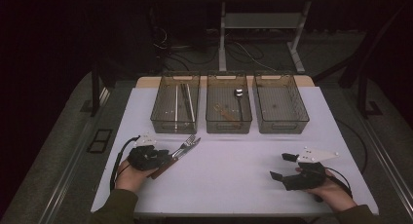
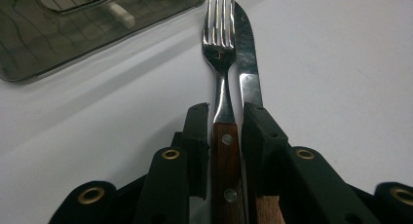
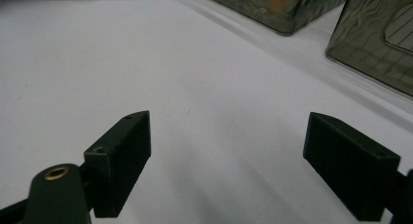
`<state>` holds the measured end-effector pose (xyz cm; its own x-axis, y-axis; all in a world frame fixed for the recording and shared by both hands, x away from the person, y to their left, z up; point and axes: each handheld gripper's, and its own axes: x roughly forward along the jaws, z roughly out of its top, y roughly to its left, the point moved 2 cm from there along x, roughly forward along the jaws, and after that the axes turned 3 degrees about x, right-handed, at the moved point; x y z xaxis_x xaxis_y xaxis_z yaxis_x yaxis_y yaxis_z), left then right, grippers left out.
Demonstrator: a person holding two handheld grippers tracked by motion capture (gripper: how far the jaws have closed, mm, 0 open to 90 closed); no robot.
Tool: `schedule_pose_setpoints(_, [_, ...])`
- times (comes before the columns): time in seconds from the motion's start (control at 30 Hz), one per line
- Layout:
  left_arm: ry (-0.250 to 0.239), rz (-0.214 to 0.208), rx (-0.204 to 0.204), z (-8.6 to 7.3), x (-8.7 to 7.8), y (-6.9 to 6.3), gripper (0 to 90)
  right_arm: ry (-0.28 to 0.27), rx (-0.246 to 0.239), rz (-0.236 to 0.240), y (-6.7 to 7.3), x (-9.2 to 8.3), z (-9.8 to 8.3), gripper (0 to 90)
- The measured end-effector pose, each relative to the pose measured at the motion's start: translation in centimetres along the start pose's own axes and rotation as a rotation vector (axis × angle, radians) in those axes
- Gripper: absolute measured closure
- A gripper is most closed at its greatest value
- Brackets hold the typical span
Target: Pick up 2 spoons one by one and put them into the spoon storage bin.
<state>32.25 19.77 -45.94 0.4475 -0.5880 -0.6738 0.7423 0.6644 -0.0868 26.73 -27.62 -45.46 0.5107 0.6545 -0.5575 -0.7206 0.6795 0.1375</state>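
A fork [image 2: 221, 53] with a wooden handle lies on the white table [image 1: 234, 170], and my left gripper [image 2: 226, 112] is shut on its handle. A serrated knife [image 2: 247, 58] lies right beside the fork, its blade running under the right jaw. From above, the fork [image 1: 188, 141] and knife [image 1: 193, 146] point from my left gripper [image 1: 163, 158] toward the left bin [image 1: 160, 122]. My right gripper [image 1: 281, 166] rests at the table's front right, its jaws wide open over bare table in its own view [image 3: 226, 136].
Three smoky clear bins stand in a row at the back. The left one holds long utensils, the middle bin [image 1: 229, 128] a spoon [image 1: 238, 93] and a wooden piece, the right bin [image 1: 281, 129] nothing I can make out. Dark floor surrounds the table.
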Motion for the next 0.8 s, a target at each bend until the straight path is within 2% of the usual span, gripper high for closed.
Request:
schedule_pose_setpoints(0.2, [0.023, 0.025, 0.022, -0.14, 0.20, 0.08, 70.3, -0.001, -0.002, -0.001, -0.03, -0.01, -0.02, 17.2])
schedule_pose_setpoints(0.5, [0.008, 0.014, 0.033, -0.18, 0.48, 0.06, 67.2, 0.008, -0.005, -0.005, -0.01, 0.05, -0.05, 17.3])
schedule_pose_setpoints(0.7, [0.013, 0.029, 0.039, -0.14, 0.59, 0.01, 71.1, 0.011, -0.012, -0.004, -0.02, 0.15, -0.07, 17.3])
schedule_pose_setpoints(0.8, [0.015, 0.040, 0.055, -0.16, 0.61, -0.15, 71.4, 0.011, -0.014, -0.005, 0.00, 0.14, -0.07, 17.3])
